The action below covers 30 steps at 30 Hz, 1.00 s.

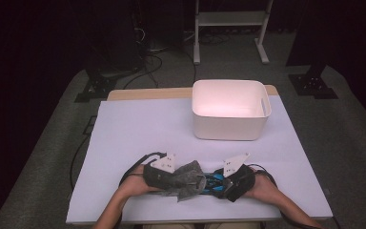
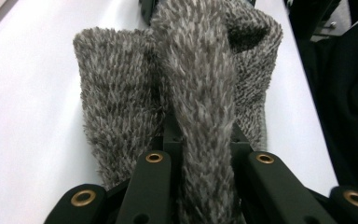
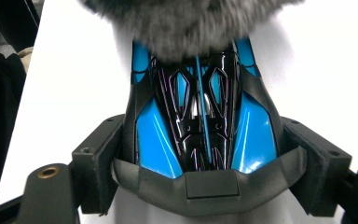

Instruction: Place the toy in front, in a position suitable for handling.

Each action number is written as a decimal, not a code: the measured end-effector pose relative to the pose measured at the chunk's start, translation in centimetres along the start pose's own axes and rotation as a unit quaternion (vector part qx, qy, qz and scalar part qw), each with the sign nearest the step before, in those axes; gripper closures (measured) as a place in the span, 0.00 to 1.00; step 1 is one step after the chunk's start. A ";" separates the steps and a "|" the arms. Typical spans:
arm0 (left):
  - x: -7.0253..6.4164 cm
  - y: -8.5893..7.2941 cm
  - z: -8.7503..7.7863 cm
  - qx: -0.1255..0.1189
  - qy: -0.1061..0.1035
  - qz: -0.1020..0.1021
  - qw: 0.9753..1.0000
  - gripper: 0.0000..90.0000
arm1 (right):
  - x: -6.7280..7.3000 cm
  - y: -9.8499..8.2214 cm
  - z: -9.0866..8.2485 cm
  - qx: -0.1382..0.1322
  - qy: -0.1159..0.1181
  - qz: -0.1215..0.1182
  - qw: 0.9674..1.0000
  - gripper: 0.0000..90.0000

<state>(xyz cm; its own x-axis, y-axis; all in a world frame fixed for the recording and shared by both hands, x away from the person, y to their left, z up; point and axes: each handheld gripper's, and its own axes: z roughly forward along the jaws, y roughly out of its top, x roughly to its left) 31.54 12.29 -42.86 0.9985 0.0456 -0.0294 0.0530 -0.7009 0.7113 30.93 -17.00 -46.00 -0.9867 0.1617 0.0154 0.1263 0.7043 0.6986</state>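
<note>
Our left gripper [image 1: 183, 177] clamped on grey cloth [image 2: 200, 93]; right gripper [image 1: 221, 183] clamped around blue car [image 3: 200, 126], cloth draped over its nose. We risk car twisting loose if cloth drags sideways.

Lab: dark curtains [image 1: 38, 38], floor cables [image 1: 147, 62], rig stands [image 1: 231, 28].

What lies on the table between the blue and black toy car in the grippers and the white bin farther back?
Nothing: in the high view the table is bare from the toy car to the white bin.
</note>
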 end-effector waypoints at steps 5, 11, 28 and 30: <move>-0.1 -1.5 -1.0 0.008 0.008 -0.014 1.000 0.86 | 0.0 -0.1 0.0 -0.003 0.000 0.000 1.000 0.24; 0.3 -0.7 -0.7 0.006 0.004 -0.011 1.000 0.86 | 0.0 -0.1 0.0 -0.004 0.000 0.003 1.000 0.24; 1.9 1.8 1.3 -0.007 -0.005 0.000 1.000 0.85 | 0.0 -0.2 0.0 -0.007 0.000 0.001 1.000 0.24; 1.8 1.2 0.9 -0.007 -0.005 -0.002 1.000 0.85 | -0.1 -0.2 0.0 -0.008 0.001 0.000 1.000 0.24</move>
<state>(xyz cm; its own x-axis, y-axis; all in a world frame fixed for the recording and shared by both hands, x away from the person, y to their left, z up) 33.42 10.90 -42.73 0.9984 0.0416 -0.0385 0.0566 -0.6911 0.7205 30.97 -17.16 -46.15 -0.9869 0.1606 0.0164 0.1246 0.6935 0.7096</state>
